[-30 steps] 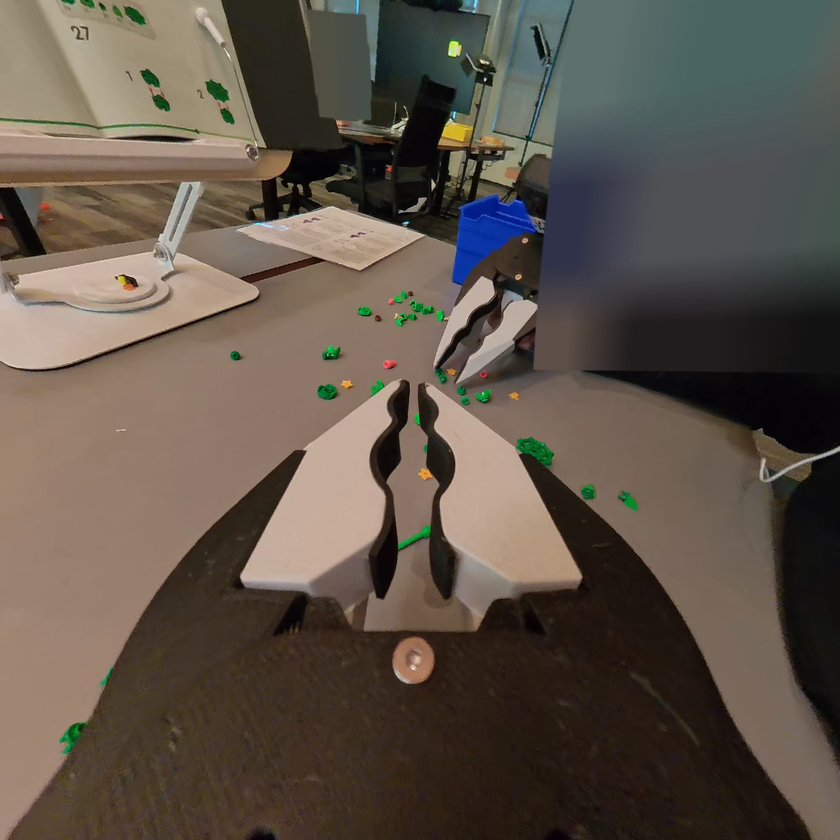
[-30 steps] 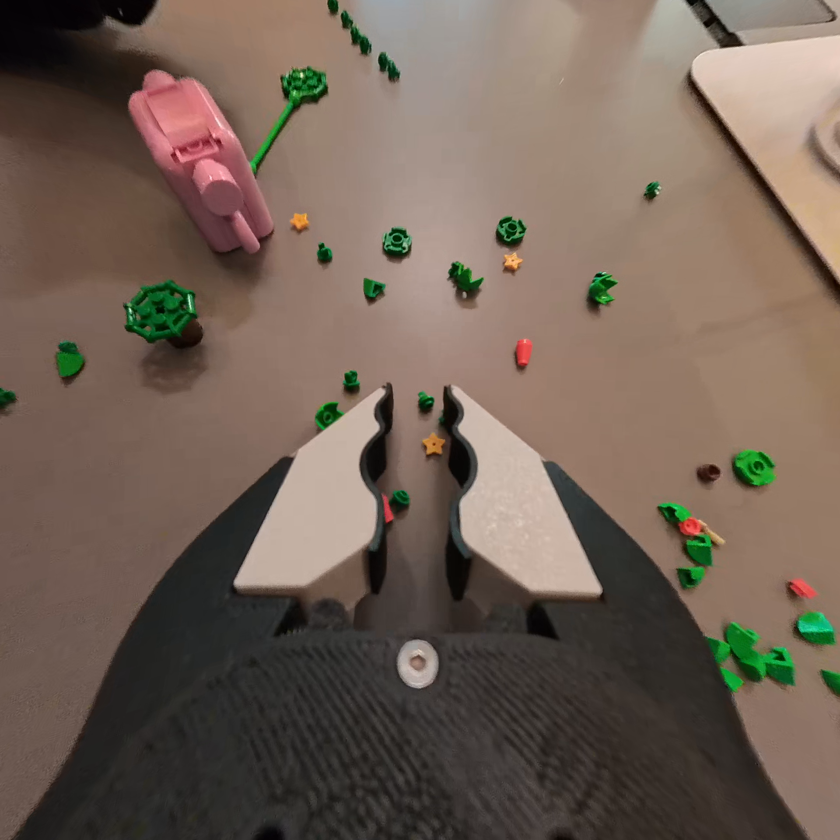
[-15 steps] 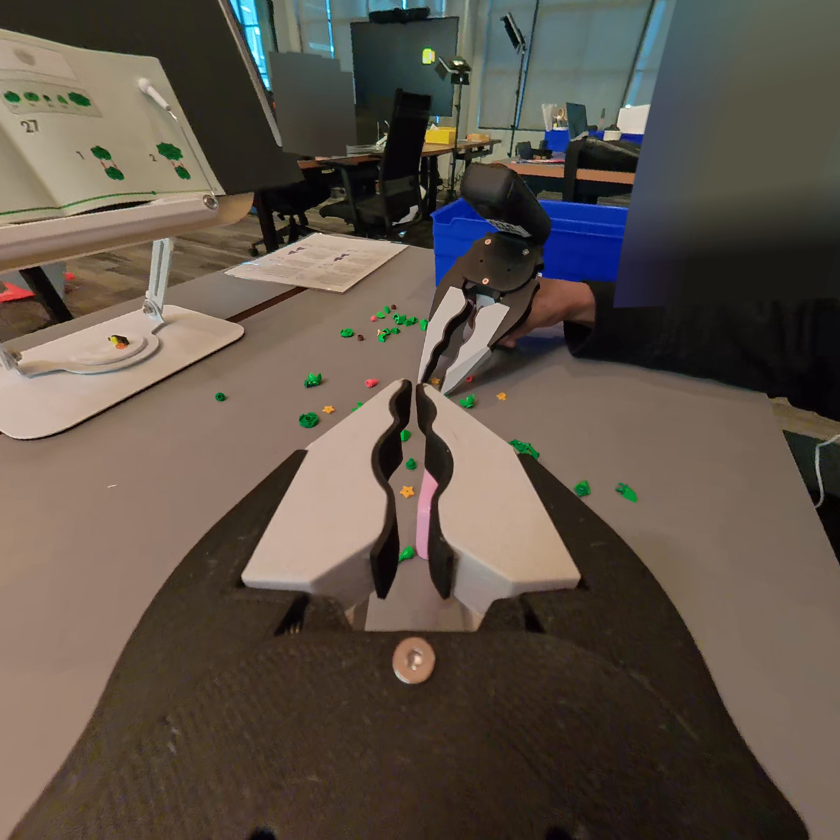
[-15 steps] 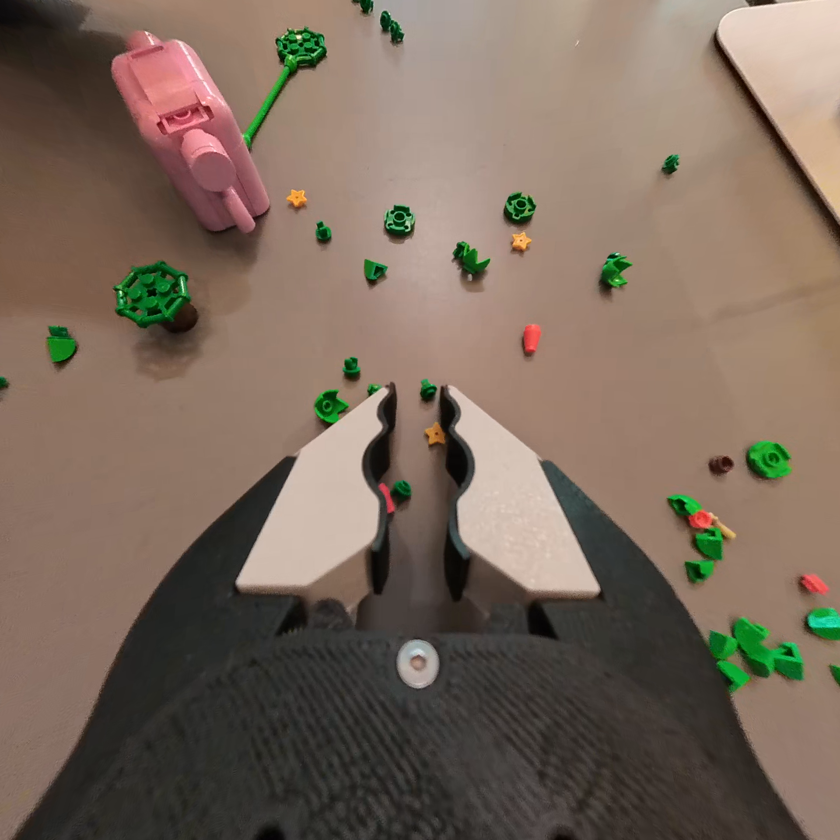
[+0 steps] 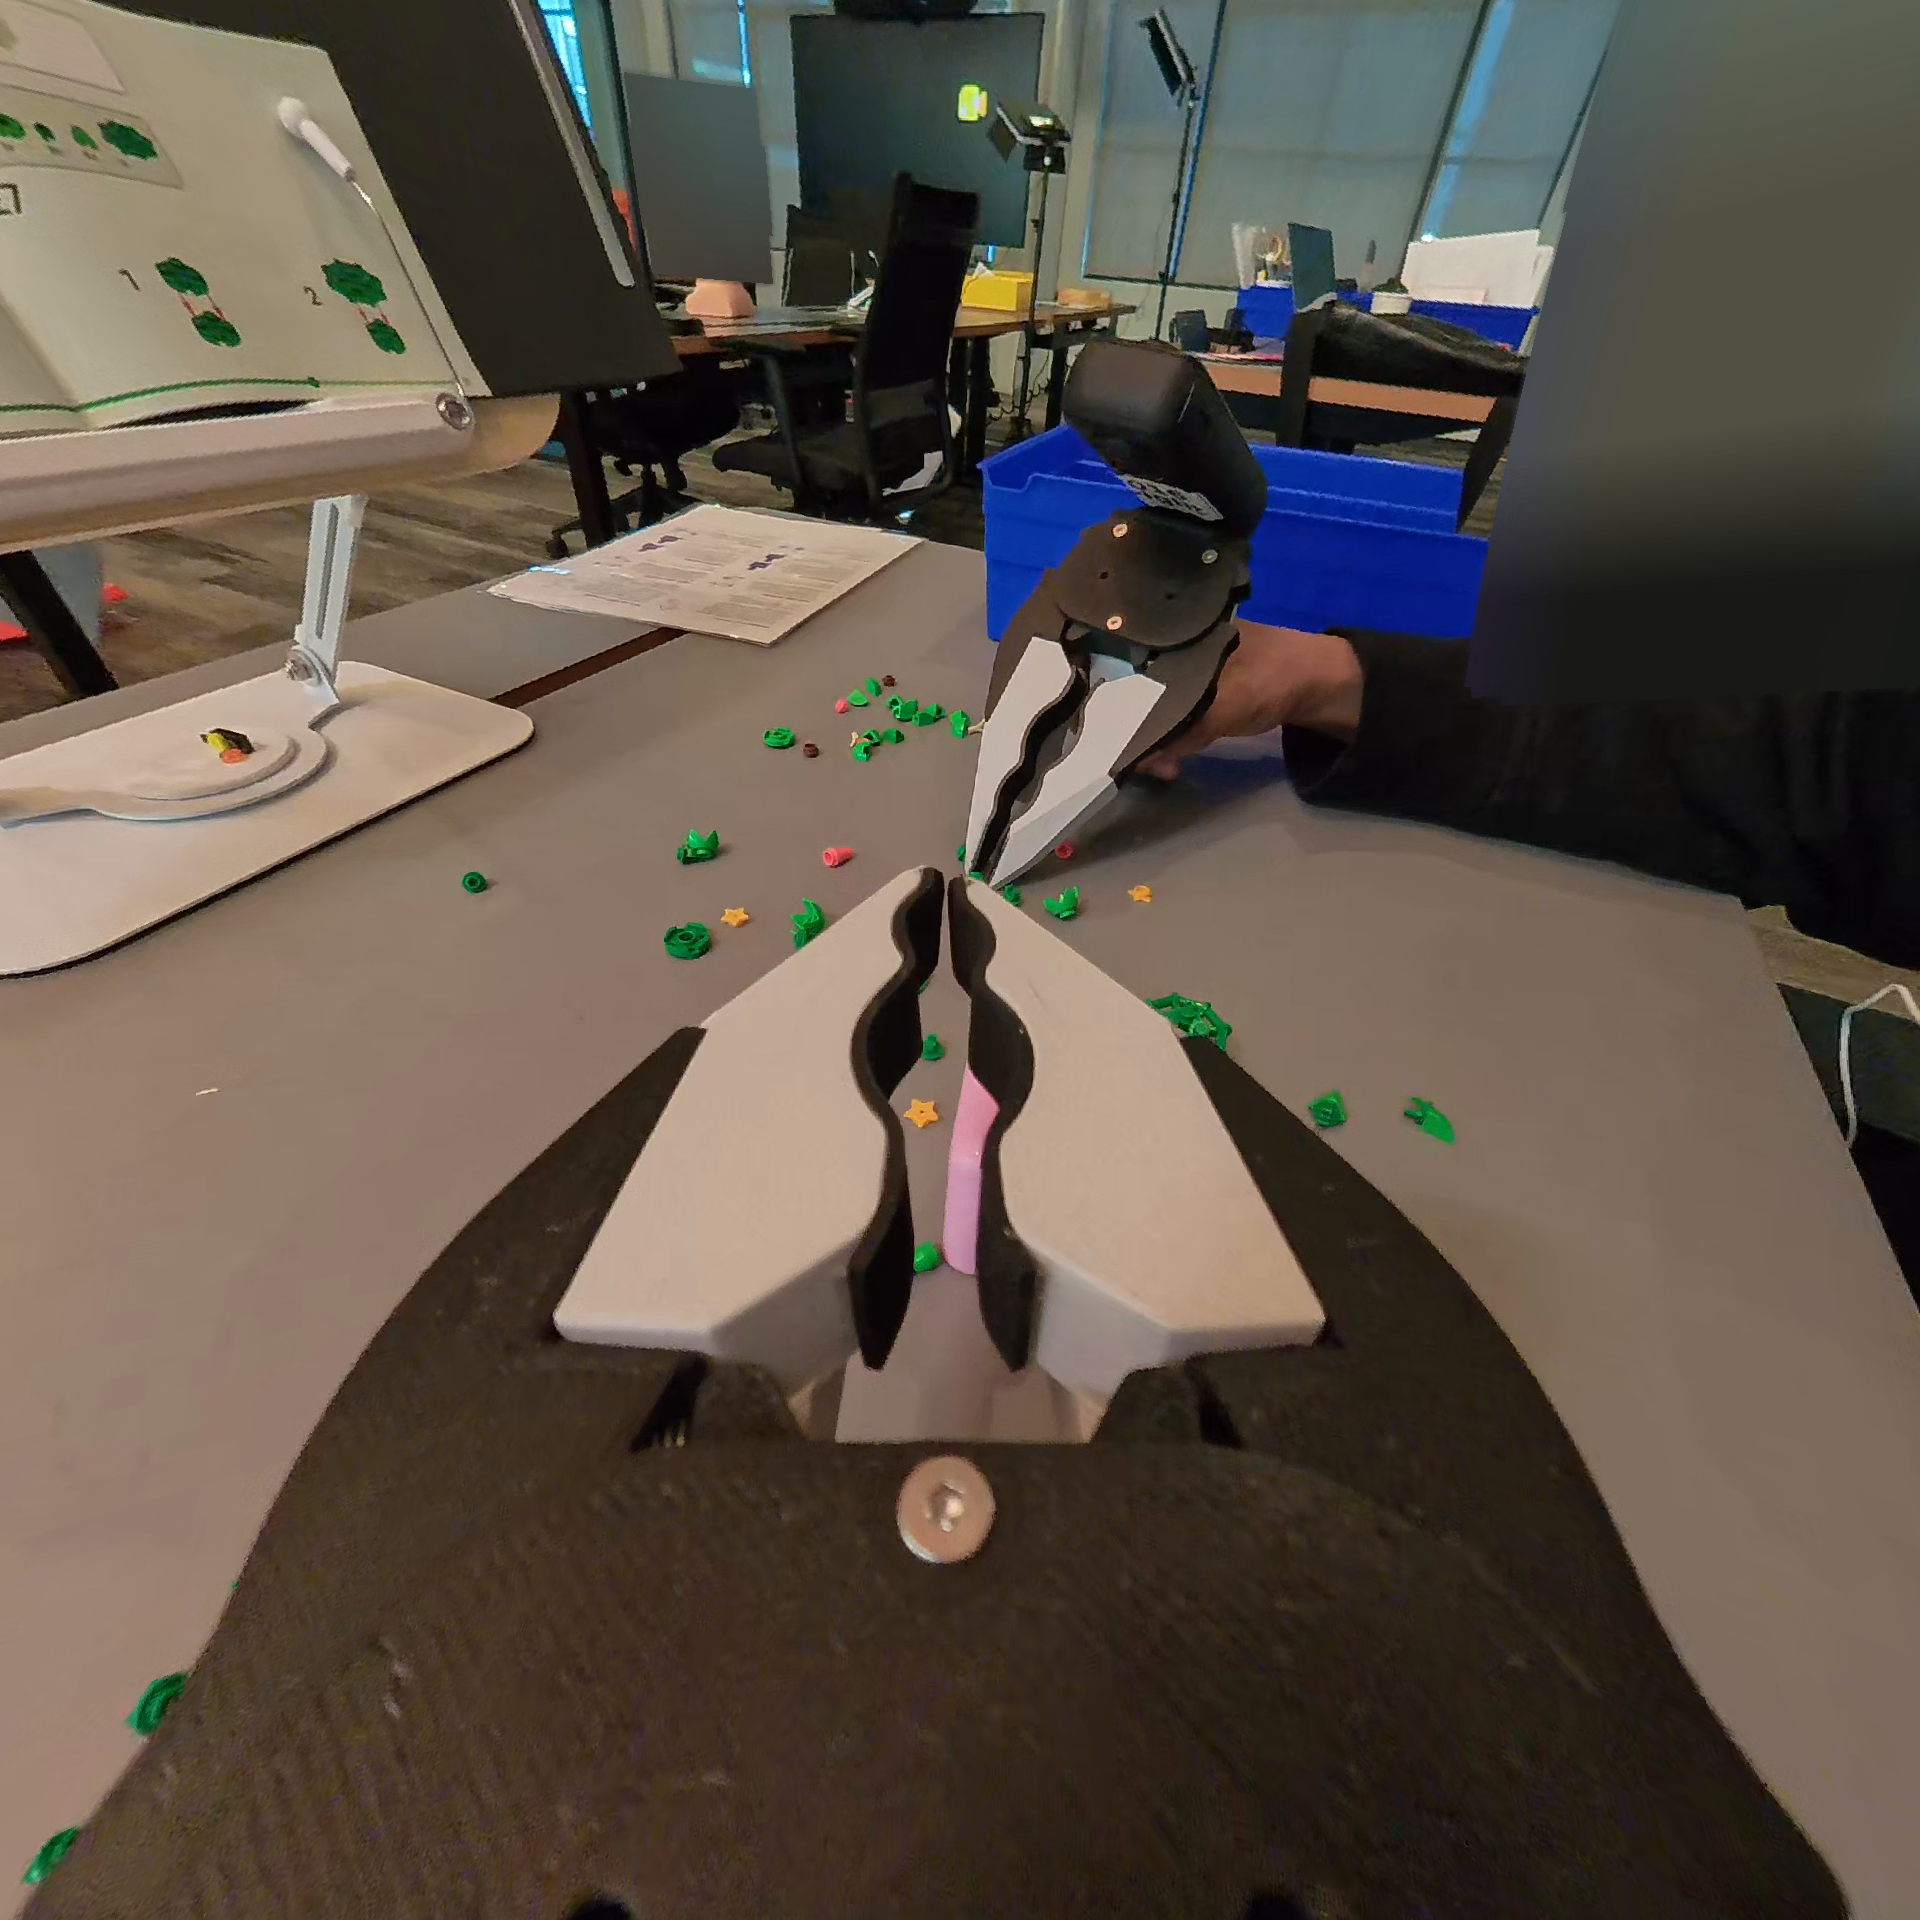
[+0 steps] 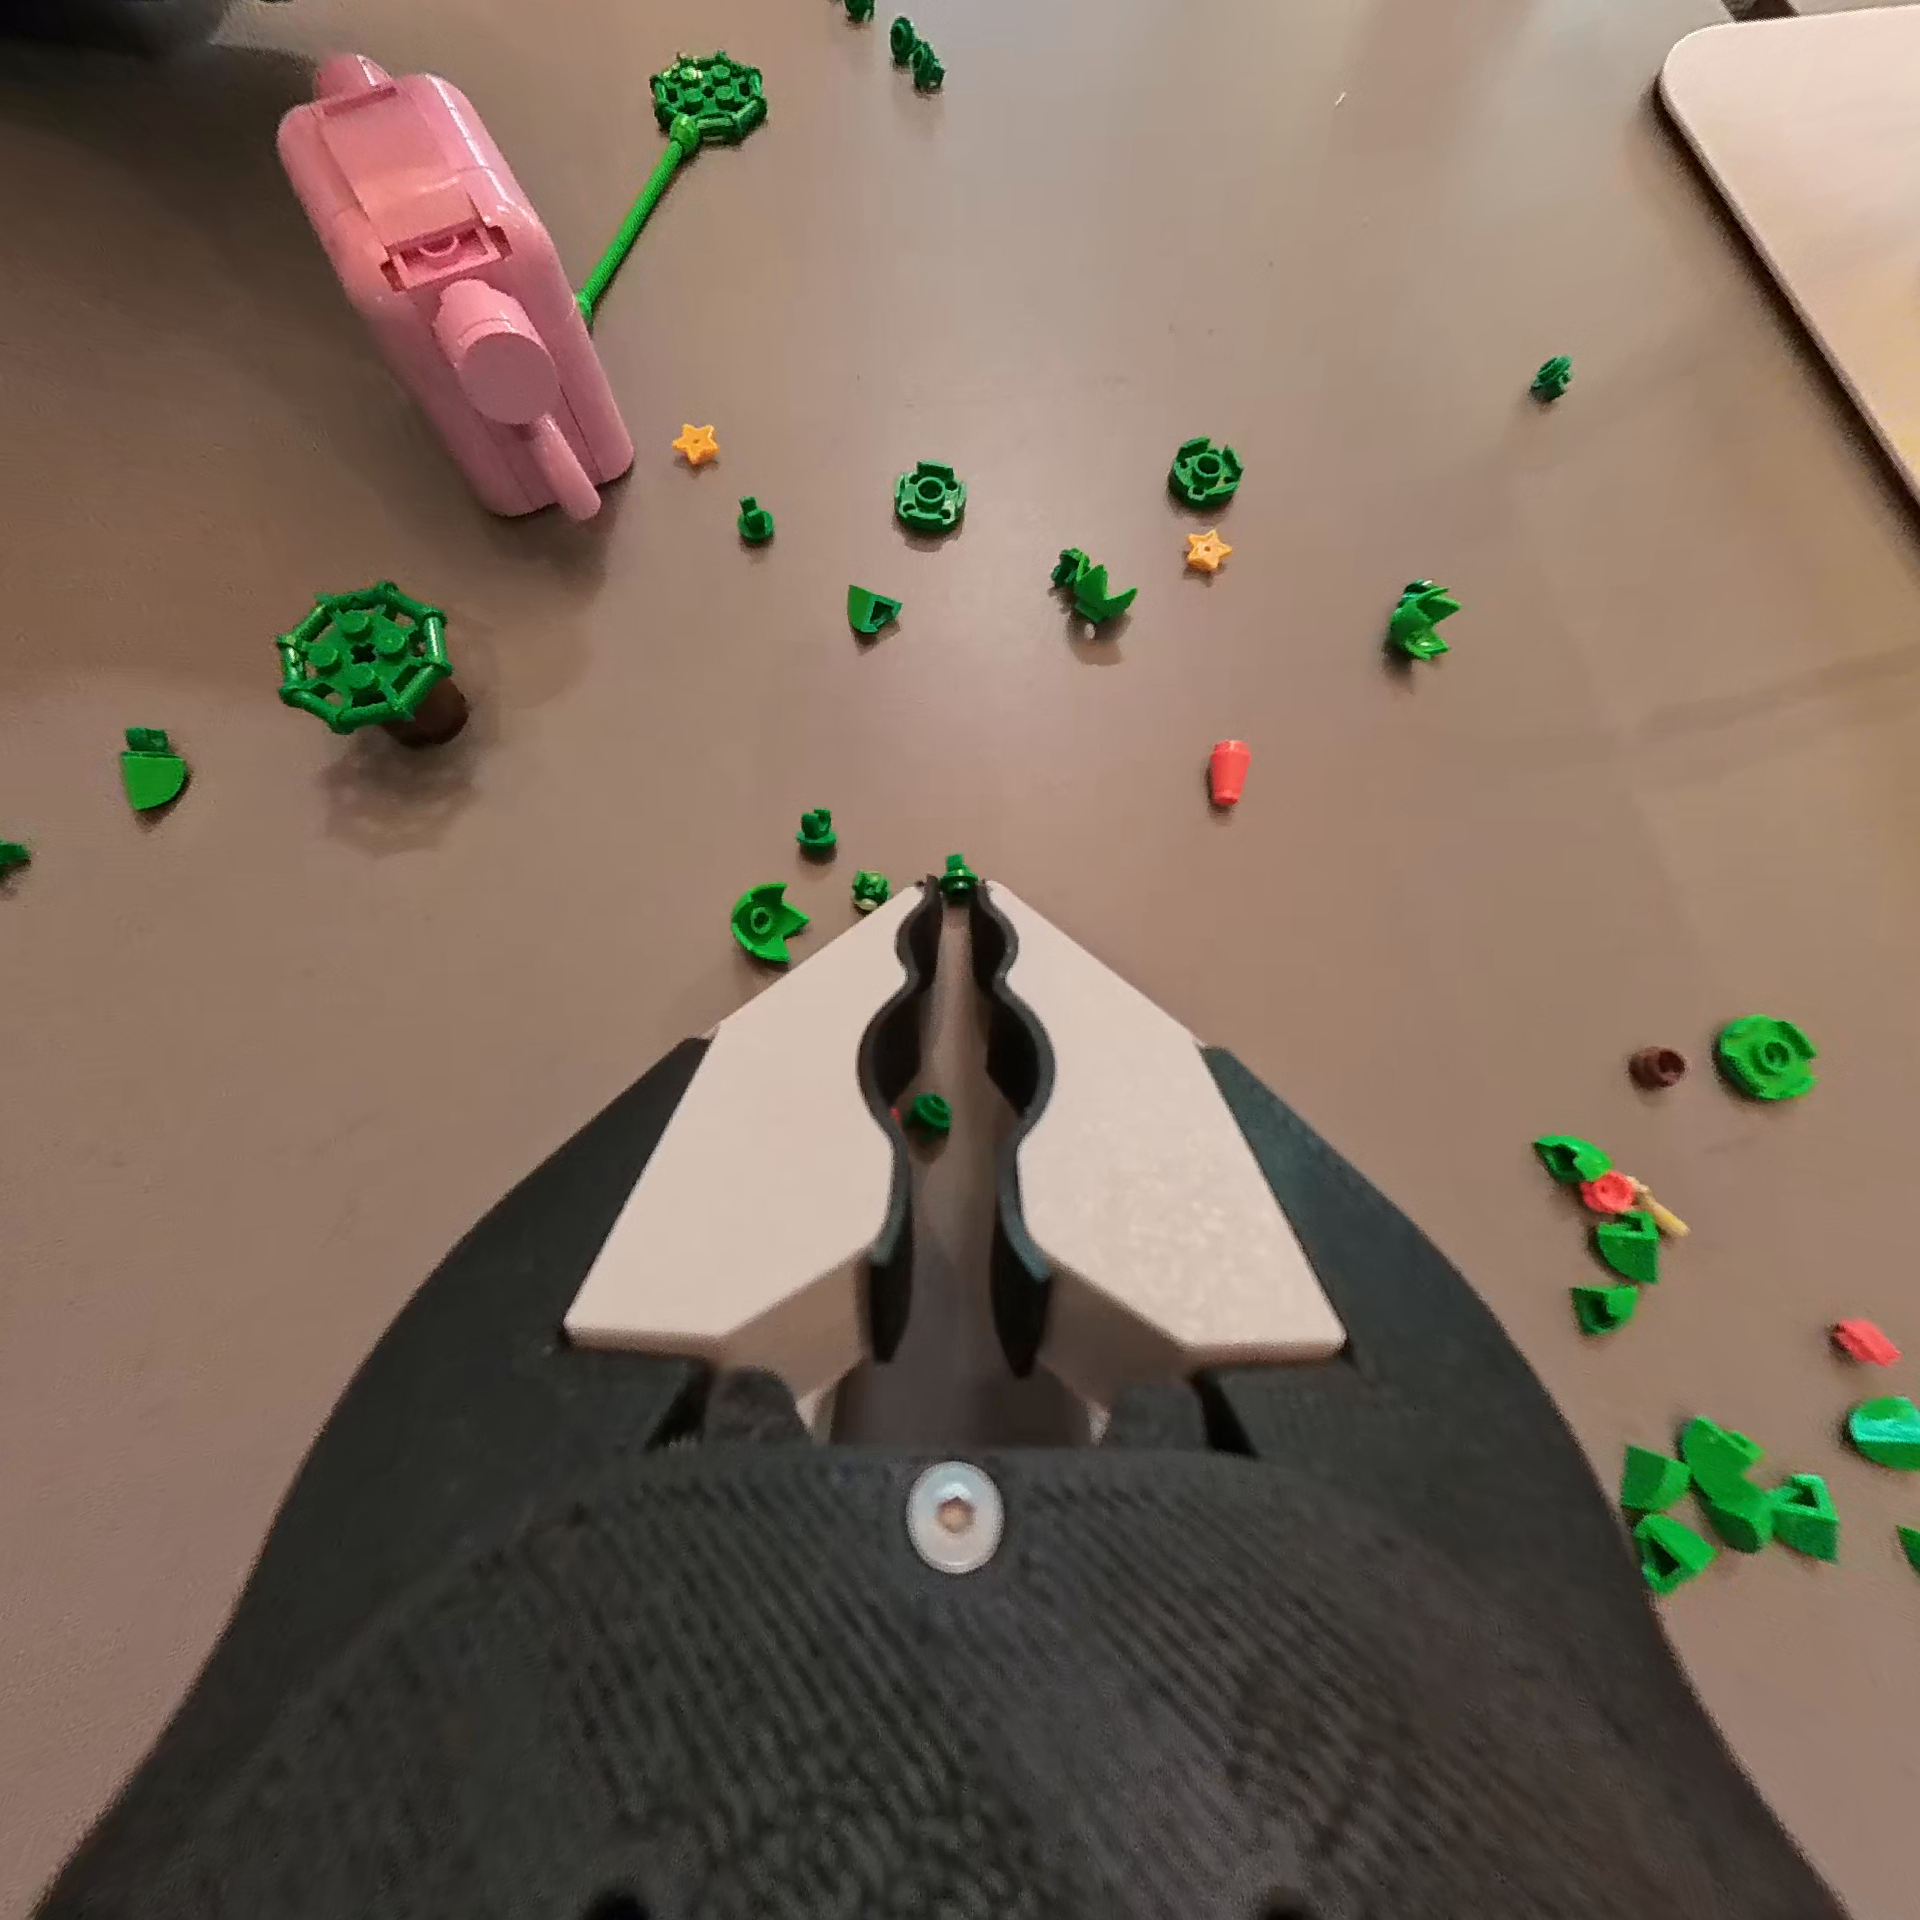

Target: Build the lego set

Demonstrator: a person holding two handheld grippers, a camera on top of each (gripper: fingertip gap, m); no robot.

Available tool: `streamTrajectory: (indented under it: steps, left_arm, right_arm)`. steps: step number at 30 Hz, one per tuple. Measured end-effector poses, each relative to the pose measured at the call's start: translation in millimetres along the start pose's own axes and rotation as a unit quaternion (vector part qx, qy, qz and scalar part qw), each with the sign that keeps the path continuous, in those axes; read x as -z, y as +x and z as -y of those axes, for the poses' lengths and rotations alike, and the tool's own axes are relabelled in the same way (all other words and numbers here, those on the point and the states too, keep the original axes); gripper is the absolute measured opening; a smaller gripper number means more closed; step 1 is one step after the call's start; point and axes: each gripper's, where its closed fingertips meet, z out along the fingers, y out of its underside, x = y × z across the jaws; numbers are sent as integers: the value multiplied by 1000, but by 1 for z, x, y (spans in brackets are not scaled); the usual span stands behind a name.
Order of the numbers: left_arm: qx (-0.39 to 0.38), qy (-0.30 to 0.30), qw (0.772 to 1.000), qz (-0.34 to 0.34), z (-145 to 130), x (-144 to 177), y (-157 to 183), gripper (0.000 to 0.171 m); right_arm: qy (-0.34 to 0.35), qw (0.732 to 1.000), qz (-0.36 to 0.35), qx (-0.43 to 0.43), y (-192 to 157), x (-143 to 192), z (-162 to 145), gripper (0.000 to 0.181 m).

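Observation:
My right gripper (image 6: 948,894) points down at the table, shut on a small green stud piece (image 6: 956,878) pinched at its tips. It also shows in the left wrist view (image 5: 987,868), held by a hand just beyond my left gripper. My left gripper (image 5: 945,888) is shut and empty, hovering above the table. A pink lego watering can (image 6: 457,291) lies on the table and shows through my left gripper's gap (image 5: 971,1164). Loose green pieces, orange stars (image 6: 694,442) and a red cone (image 6: 1228,771) are scattered around.
A green web plate on a brown stem (image 6: 358,660) and a green long-stemmed web piece (image 6: 707,99) lie near the can. An instruction booklet (image 5: 208,260) sits on a white stand (image 5: 208,821) at left. A paper sheet (image 5: 717,566) and a blue bin (image 5: 1299,540) are behind. The tips of one gripper are about 20 cm away from the tips of the other. The red cone (image 6: 1228,771) lies some 6 cm from my right tips, 20 cm from my left tips. Look for it in the left wrist view (image 5: 837,855) too.
My right gripper has closed from open onto the small green stud at its tips. My left gripper has lifted and tilted, bringing the pink can into view beneath it.

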Motion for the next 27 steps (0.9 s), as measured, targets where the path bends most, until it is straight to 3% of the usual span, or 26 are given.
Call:
streamTrajectory:
  steps: [7,11,20,27]
  left_arm:
    - [-3,-5,1000,-12,-1,-3,6,0]
    - [-11,-2,1000,-19,1,-3,12,0]
    - [16,6,993,-117,5,-9,49,16]
    - [7,19,985,-171,11,-8,74,10]
  right_arm:
    - [16,1000,-15,17,0,3,4,3]
    - [73,997,-3,7,-8,9,24,4]
    - [220,969,113,10,-94,29,116,4]
    - [234,964,123,39,-121,34,134,4]
